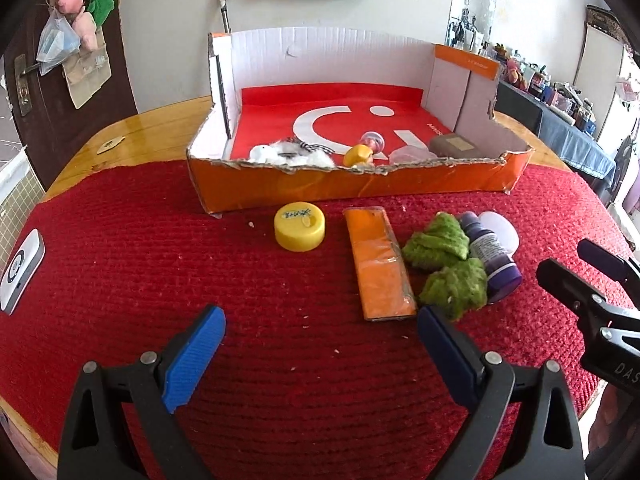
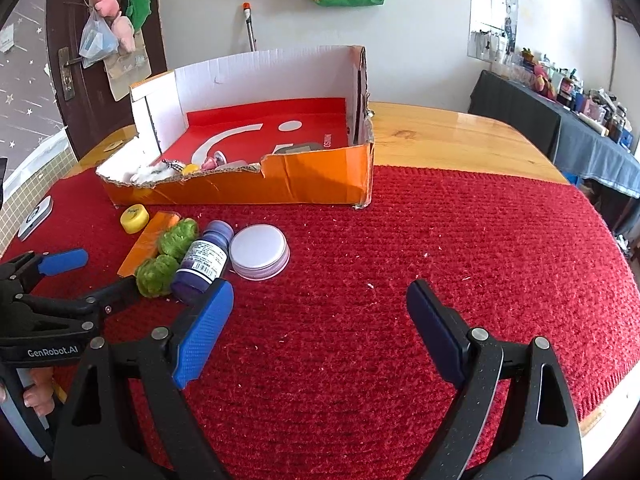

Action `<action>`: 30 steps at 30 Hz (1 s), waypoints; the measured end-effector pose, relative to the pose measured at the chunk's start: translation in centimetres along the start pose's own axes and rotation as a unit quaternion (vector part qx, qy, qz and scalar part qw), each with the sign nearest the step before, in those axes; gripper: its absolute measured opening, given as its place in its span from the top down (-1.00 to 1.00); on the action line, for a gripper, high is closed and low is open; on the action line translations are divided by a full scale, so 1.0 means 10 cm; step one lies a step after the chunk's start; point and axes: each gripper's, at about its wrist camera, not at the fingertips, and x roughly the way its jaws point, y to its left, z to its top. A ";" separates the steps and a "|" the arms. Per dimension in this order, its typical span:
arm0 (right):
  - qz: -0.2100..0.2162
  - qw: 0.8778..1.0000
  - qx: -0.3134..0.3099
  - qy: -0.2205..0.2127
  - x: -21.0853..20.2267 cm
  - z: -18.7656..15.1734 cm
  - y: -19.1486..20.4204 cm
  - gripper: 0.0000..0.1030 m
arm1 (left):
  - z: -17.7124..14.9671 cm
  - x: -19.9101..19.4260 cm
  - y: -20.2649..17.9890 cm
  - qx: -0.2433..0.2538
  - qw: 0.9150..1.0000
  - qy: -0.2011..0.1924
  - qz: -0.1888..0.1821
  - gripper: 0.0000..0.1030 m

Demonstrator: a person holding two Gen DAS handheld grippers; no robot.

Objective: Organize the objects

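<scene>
On the wooden table [image 2: 460, 136] a red mat [image 2: 400, 240] is lying, and at its far edge an orange cardboard box [image 1: 360, 188] is sitting with torn low front wall, holding a white fluffy toy [image 1: 296, 154], a small yellow piece [image 1: 357, 155] and a brown block [image 1: 454, 146]. Both grippers are hovering over the mat: the left gripper [image 1: 322, 326] with jaws spread wide and gripping nothing, the right gripper [image 2: 320, 300] likewise wide and gripping nothing. Just in front of the box, an orange flat packet [image 1: 380, 264] is lying beside green fuzzy clumps [image 1: 444, 264], which are touching a purple bottle [image 2: 204, 260] on its side. A white jar lid [image 2: 260, 252] is resting against the bottle, and a yellow cap [image 1: 299, 226] is sitting apart to the left.
</scene>
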 end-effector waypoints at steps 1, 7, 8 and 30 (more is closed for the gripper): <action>0.000 1.000 -0.001 0.001 0.00 0.00 0.00 -0.73 | 0.00 0.00 0.01 -0.001 1.000 0.000 0.002 -0.91; -0.002 1.000 -0.010 0.001 0.02 0.02 0.02 -0.73 | 0.01 0.00 0.13 -0.008 1.000 0.001 0.012 -0.91; -0.002 1.000 -0.011 0.001 0.02 0.02 0.02 -0.73 | 0.01 0.00 0.15 -0.008 1.000 0.001 0.012 -0.91; 0.028 0.995 -0.067 0.071 0.41 0.18 0.11 -0.58 | 0.20 0.09 -0.01 0.033 0.999 -0.001 -0.040 -0.52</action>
